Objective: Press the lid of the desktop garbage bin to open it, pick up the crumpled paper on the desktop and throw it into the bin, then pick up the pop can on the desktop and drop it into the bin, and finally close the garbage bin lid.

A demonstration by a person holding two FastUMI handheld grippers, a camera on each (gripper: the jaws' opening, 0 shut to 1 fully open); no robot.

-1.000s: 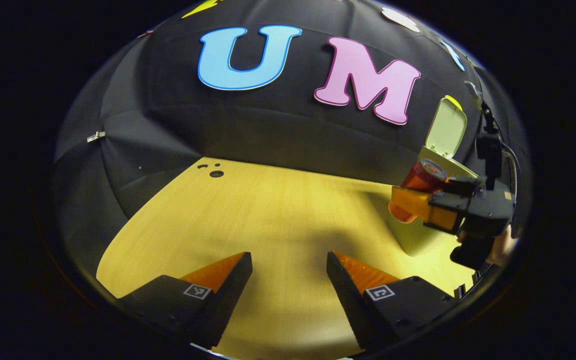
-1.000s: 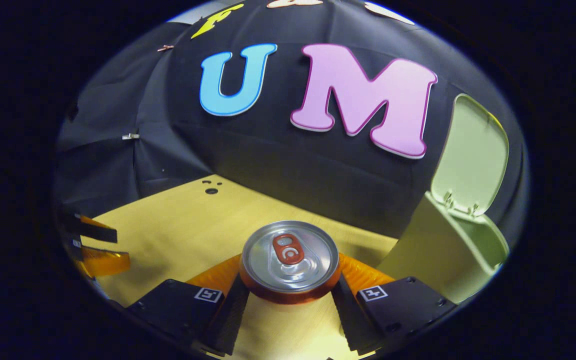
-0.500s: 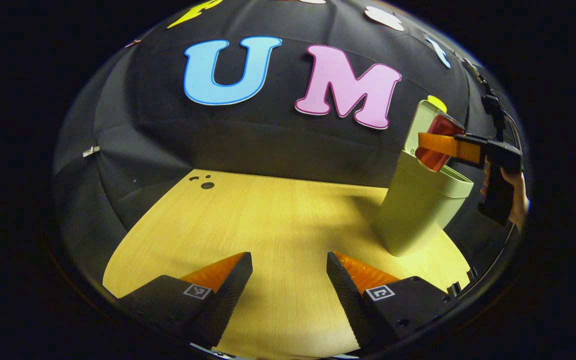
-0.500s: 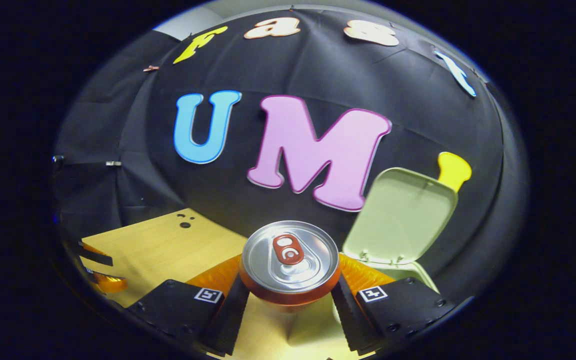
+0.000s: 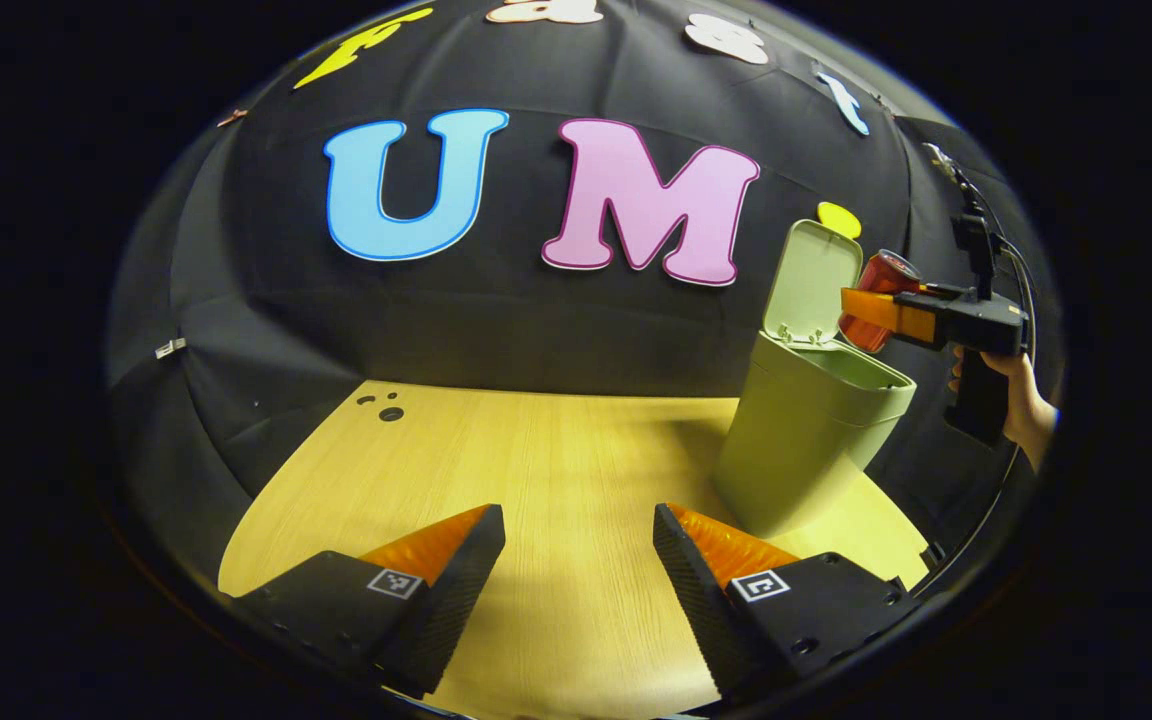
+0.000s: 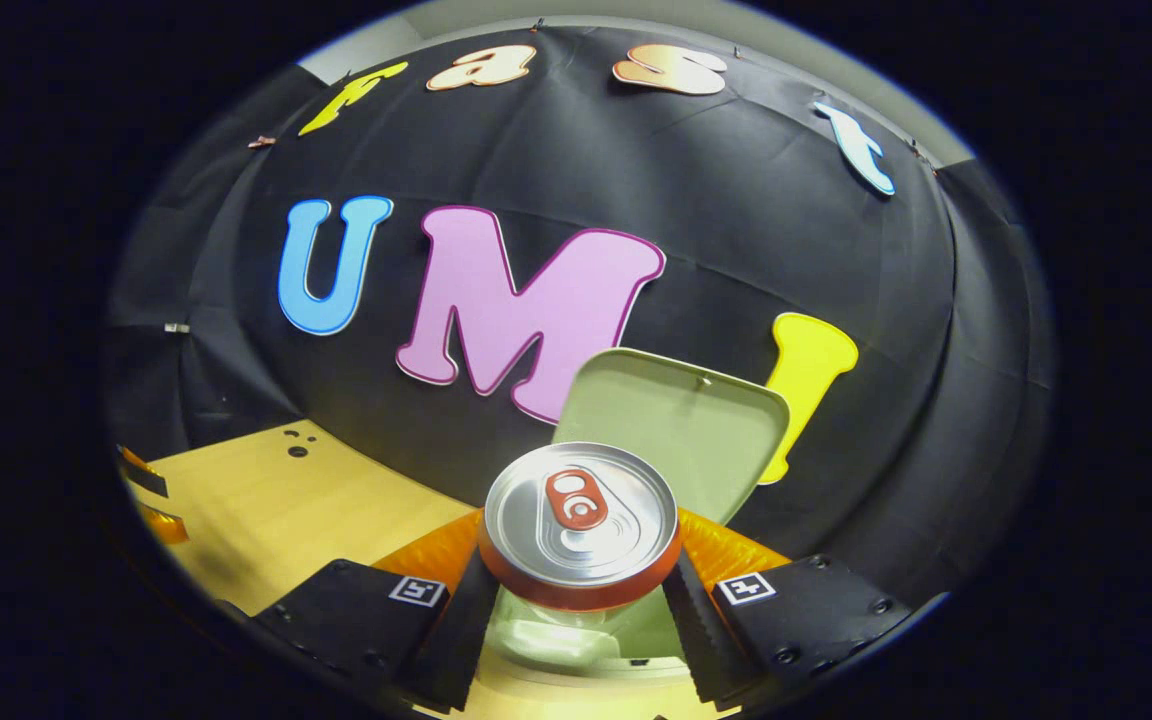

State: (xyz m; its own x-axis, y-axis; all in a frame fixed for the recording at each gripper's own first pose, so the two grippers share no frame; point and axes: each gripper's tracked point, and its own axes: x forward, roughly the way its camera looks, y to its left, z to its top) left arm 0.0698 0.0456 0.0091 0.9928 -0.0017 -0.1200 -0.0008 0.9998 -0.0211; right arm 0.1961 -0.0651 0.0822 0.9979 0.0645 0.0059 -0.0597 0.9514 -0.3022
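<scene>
Red-sided and silver-topped, the pop can [image 6: 579, 528] is sitting upright between the fingers of your right tongs [image 6: 576, 600], which are clamping it on both sides directly above the open mouth of the garbage bin [image 5: 802, 430]. The lid [image 6: 671, 425] is standing raised just behind the can. Your left tongs [image 5: 578, 560] are hanging wide apart and holding nothing over the wooden counter [image 5: 536, 450], well apart from the bin

**Colours on the desk**

The bin [image 5: 801, 440] and its lid [image 6: 671, 420] are pale green. The can [image 6: 581, 525] has an orange-red body, silver top and red tab. The table [image 5: 536, 450] is light yellow wood grain.
</scene>
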